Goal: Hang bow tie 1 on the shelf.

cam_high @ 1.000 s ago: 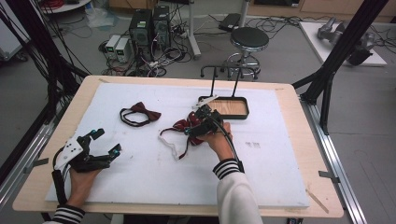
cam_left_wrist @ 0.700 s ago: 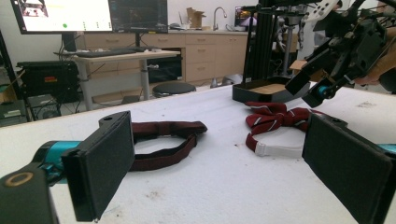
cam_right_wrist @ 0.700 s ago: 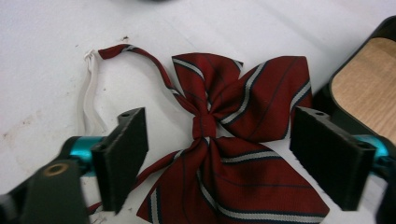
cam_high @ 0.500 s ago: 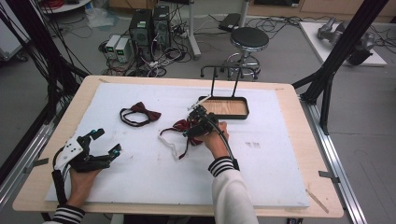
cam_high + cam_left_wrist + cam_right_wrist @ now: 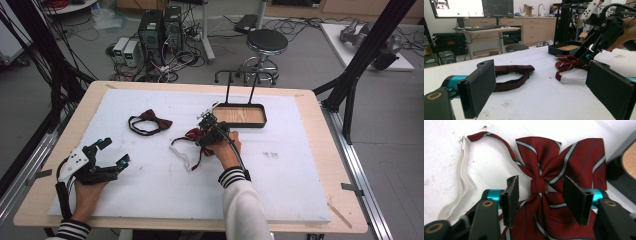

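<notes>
The right tool [image 5: 539, 195] has just been closing, its jaws straddling the knot of the striped bow tie [image 5: 554, 167] without pressing it yet. That tie lies mid-table [image 5: 310, 200], with the tray [image 5: 240, 116] at its two o'clock. The left tool [image 5: 539, 90] rests spread and empty at seven o'clock.

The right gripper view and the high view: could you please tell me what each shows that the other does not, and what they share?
The right gripper view alone shows the striped bow tie's centre knot lying between the right tongs, whose pads have just been closing and stand clear of it. The high view alone shows the plain bow tie, the left tongs open over the table, and the stool. Both show the striped tie, its white strap and the black tray.
</notes>
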`<state>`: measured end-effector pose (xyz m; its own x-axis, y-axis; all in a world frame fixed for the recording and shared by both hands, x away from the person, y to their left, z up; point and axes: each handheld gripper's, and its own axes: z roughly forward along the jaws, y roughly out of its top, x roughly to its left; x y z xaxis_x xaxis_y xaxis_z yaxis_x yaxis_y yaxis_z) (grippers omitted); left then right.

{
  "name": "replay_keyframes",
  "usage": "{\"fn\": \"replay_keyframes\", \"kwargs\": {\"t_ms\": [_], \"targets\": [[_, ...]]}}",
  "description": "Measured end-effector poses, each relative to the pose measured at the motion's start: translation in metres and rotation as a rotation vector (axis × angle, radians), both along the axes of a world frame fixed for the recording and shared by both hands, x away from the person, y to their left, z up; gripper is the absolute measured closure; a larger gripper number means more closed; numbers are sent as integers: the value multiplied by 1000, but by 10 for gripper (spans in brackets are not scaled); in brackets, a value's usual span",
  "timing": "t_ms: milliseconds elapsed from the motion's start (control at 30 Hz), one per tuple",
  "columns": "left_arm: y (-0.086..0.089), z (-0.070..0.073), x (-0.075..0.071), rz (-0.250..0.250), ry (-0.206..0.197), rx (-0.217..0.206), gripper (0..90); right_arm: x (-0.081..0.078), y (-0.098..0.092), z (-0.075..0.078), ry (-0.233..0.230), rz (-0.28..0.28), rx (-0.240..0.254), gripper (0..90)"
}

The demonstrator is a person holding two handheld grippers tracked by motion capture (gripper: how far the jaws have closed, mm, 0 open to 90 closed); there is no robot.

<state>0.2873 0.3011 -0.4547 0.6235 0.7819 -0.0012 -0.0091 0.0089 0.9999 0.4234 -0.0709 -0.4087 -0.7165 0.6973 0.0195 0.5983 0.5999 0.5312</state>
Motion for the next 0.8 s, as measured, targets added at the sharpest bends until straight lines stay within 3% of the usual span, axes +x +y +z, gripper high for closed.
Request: {"fn": "replay_keyframes", "kwargs": {"t_ms": [433,800], "targets": [[0,0,0,-2,-1,-2,96,5,1,-6,33,21,-24,575],[0,0,0,-1,0,-9,96,7,9,-6,42,36,-84,660]]}}
